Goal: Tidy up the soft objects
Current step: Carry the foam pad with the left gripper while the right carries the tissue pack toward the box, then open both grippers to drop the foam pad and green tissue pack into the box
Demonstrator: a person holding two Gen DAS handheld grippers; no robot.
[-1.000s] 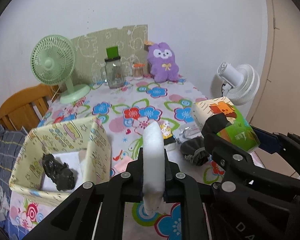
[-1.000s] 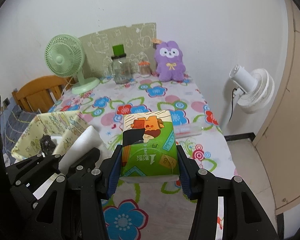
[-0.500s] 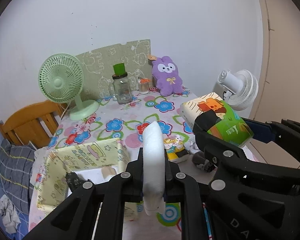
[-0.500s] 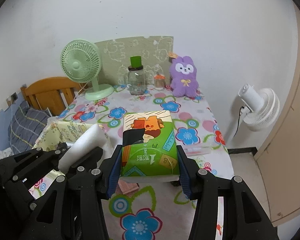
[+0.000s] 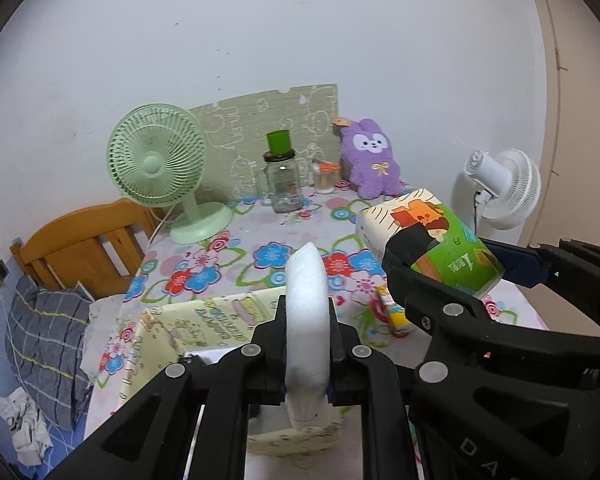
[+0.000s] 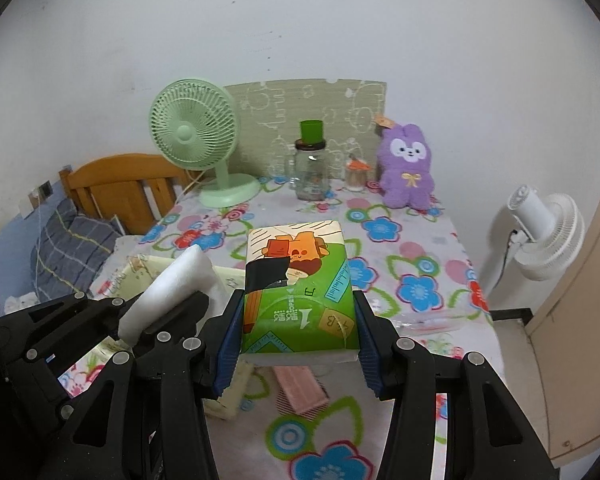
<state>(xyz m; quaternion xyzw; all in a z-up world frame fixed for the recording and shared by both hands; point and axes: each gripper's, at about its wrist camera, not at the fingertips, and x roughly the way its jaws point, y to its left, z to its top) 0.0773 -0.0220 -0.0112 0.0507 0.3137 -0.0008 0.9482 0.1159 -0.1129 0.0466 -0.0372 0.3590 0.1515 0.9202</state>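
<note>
The left gripper pinches an upright white foam sponge slab above the pale yellow printed fabric box on the flower-patterned bench. Beside it, the right gripper clamps a green-and-orange soft tissue pack held over the bench.

Plush rabbit right of jar (rearward)

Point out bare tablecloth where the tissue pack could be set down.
Free: the cloth between the tissue pack and purple plush, and the near-right corner. Crowded: the back row around the jar, and the pink item under the pack.
</note>
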